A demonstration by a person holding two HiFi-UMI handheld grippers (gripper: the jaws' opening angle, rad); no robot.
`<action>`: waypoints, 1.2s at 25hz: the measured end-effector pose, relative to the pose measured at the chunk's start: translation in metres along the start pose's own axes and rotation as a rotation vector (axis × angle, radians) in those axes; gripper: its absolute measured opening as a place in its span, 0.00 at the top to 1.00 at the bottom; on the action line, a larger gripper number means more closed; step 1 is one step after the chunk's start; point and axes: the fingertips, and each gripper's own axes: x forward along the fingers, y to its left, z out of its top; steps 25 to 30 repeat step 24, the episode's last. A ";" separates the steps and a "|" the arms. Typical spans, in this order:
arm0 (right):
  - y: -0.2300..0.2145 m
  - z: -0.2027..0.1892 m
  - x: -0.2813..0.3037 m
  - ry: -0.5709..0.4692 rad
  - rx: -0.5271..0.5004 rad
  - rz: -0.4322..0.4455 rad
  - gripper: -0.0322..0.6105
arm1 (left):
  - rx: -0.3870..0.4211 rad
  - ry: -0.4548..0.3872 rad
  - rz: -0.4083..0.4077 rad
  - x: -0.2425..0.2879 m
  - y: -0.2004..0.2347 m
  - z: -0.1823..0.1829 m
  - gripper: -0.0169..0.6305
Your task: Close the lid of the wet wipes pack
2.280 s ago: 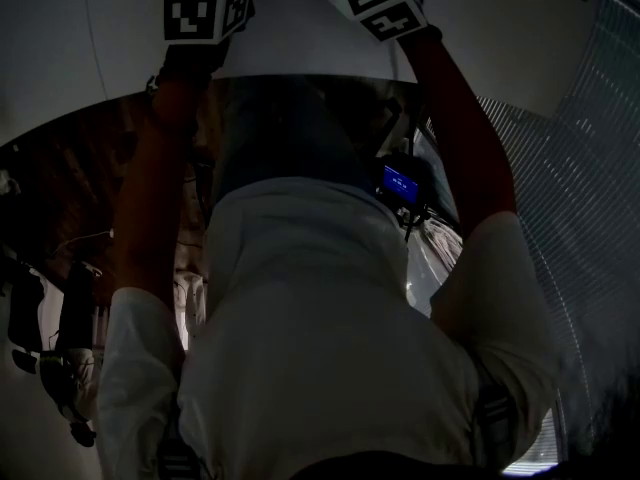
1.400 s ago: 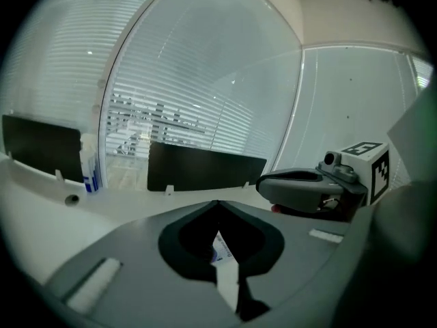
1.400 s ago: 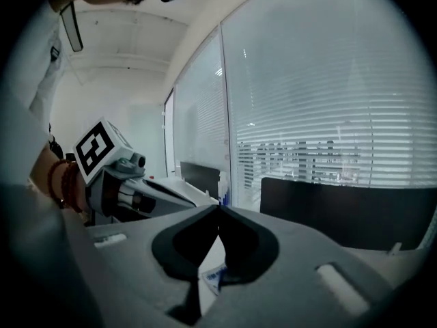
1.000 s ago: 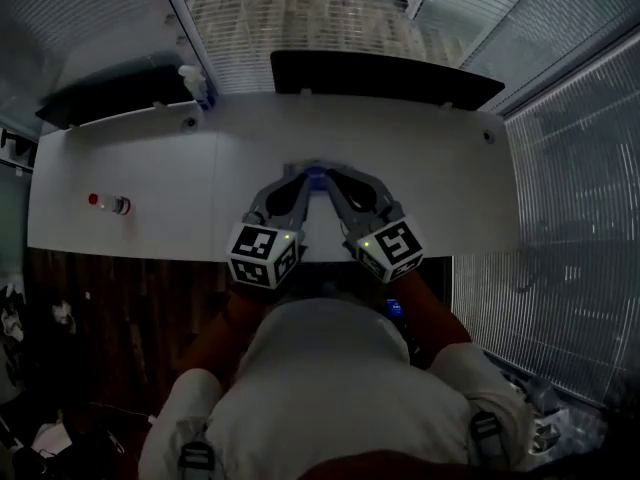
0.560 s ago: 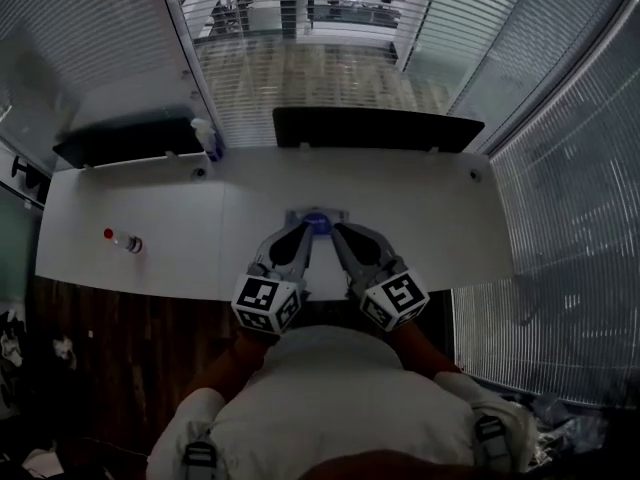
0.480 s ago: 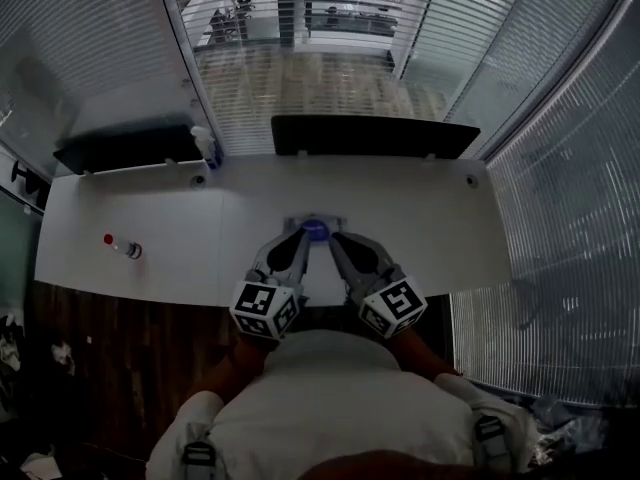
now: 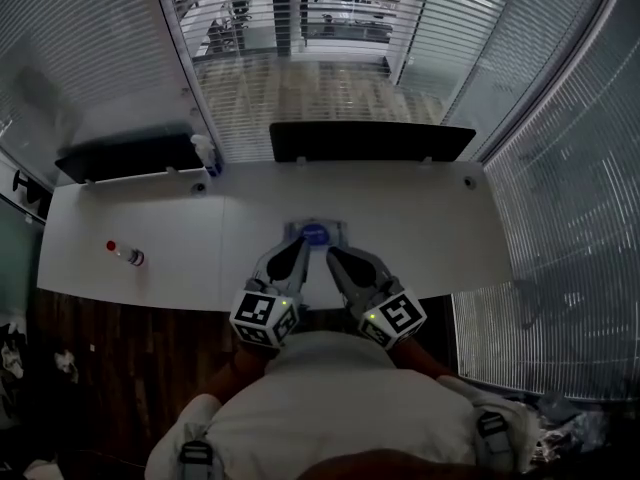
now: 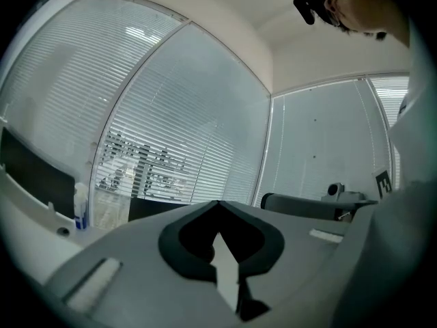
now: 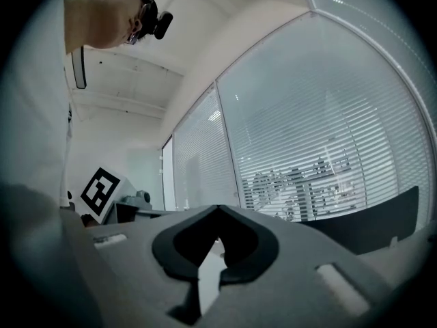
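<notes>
Two grippers are hovering over the near middle of the white tabletop (image 7: 430, 228), and each is carrying one cube faced with black-and-white square markers. These patterns are the only print that is showing clearly. One such marker (image 9: 100, 190) is also appearing at the left of the right gripper view.

One wet wipes pack (image 7: 315, 234) is lying near the middle of the tabletop, a little closer to the near edge than the far one. It is showing a round blue lid (image 7: 316, 233). Any wording on the pack is too small to read, and whether the lid is up or down cannot be told.

The left gripper (image 7: 299, 245) is pointing at the pack's near left side and the right gripper (image 7: 332, 254) at its near right side. Both sets of fingers are ending just beside the pack, and whether they are touching it cannot be told.

In the left gripper view, the left gripper (image 8: 218, 203) is keeping its fingers pressed together at the tips with nothing between them. In the right gripper view, the right gripper (image 9: 217, 208) is doing the same.

Two bottles are standing well apart from the pack: one small bottle (image 7: 126, 255) with a red cap is lying near the left edge, and one spray bottle (image 7: 207, 154) is standing at the far edge. Two dark panels (image 7: 370, 143) are lining the far edge
</notes>
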 end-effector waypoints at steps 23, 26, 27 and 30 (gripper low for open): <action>0.005 -0.007 0.001 0.015 0.057 0.019 0.95 | 0.004 0.072 0.005 -0.009 -0.004 -0.017 0.97; 0.006 -0.007 0.001 0.016 0.059 0.018 0.95 | 0.002 0.077 0.005 -0.009 -0.004 -0.018 0.97; 0.006 -0.007 0.001 0.016 0.059 0.018 0.95 | 0.002 0.077 0.005 -0.009 -0.004 -0.018 0.97; 0.006 -0.007 0.001 0.016 0.059 0.018 0.95 | 0.002 0.077 0.005 -0.009 -0.004 -0.018 0.97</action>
